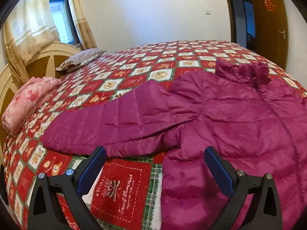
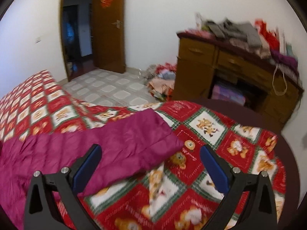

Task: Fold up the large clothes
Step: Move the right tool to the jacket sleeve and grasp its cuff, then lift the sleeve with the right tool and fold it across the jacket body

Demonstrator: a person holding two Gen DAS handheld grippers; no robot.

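Your jacket (image 1: pixel 220 115) lies spread on the bed (image 1: pixel 134 67), sleeves out, unfolded; both left tongs (image 1: pixel 155 164) and right tongs (image 2: pixel 150 163) gape wide, empty.

Bed (image 1: pixel 134 72) under red teddy-bear check quilt (image 1: pixel 122 187). Magenta puffer jacket (image 1: pixel 230 115) spread flat across near side, one sleeve (image 2: pixel 134 134) reaching toward foot corner. Grey pillow (image 1: pixel 80 60) and folded pink blanket (image 1: pixel 28 99) at headboard edge.
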